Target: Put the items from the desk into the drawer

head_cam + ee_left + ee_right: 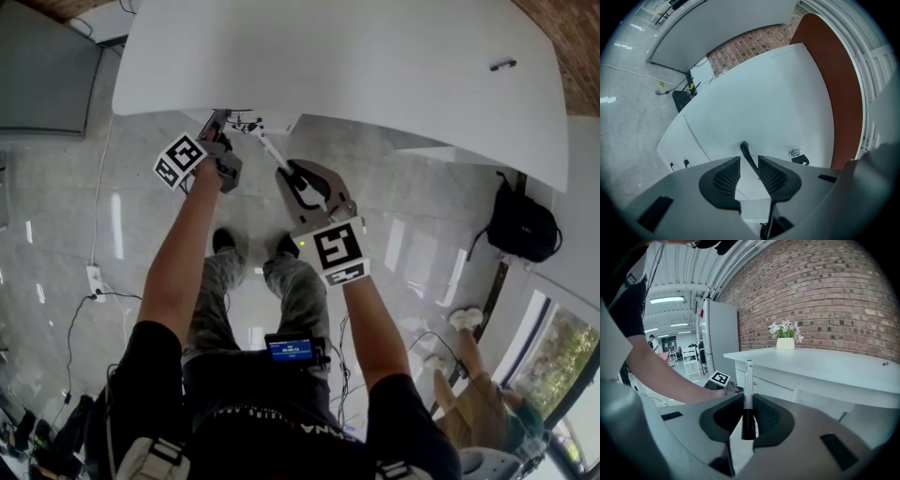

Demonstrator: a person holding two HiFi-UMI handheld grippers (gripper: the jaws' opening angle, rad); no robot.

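My left gripper [223, 124] reaches under the front edge of the white desk [375, 56]. In the left gripper view the left gripper [749, 162] is open, with the black drawer handle [745, 152] standing between its pads close to the right one, on the white drawer front [754, 108]. My right gripper [287, 173] is shut on a marker pen [267, 145] with a white barrel and black cap. The pen [748, 390] points towards the desk from between the right gripper [747, 402] pads. A small black item [502, 66] lies on the desk top.
A keyed lock [795, 152] sits right of the handle. A white pot of flowers [785, 341] stands on the desk by the brick wall, with a tall grey cabinet [719, 341] behind. On the floor are a black backpack [520, 225] at right and a power strip [94, 277] at left.
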